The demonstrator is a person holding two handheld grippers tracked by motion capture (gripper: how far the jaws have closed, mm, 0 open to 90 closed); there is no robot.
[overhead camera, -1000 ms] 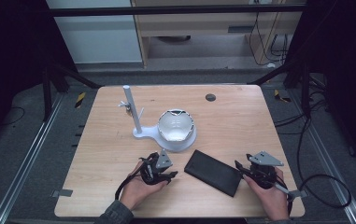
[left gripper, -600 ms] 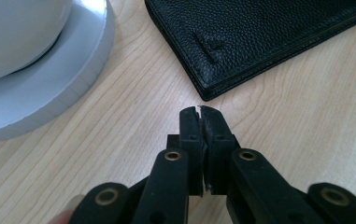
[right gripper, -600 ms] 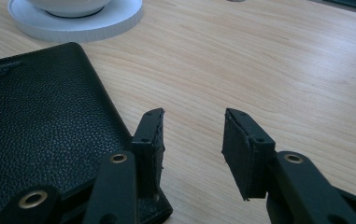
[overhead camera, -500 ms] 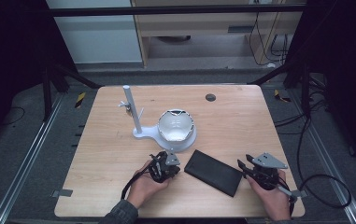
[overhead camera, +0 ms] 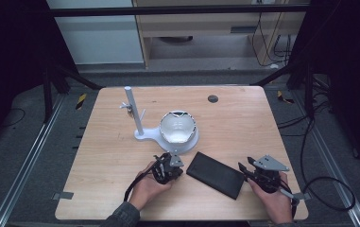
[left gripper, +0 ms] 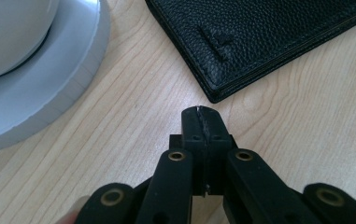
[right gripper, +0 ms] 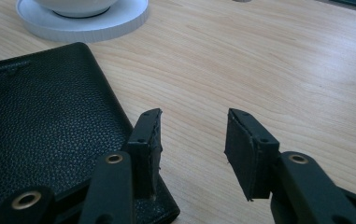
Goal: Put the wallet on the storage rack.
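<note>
High view puts the black wallet (overhead camera: 215,174) flat between my grippers. My left gripper (left gripper: 202,116), jaws pressed together, points at its corner, perhaps to steady it; my right gripper (right gripper: 192,140) stands spread over its edge, probably to pinch.

I can read no text; the black wallet (right gripper: 40,126) bears a faint embossed line, too small to read.

Both grippers were black, two-jaw linkage tools with brass-coloured pivot rivets and small screw holes near the jaw tips; left gripper (left gripper: 200,111), right gripper (right gripper: 193,122). The right one carried a grey three-cornered plate (overhead camera: 268,163) on top. A black cable (overhead camera: 133,184) looped from the left gripper, and the left forearm wore a dark grey-green sleeve (overhead camera: 122,217).
</note>
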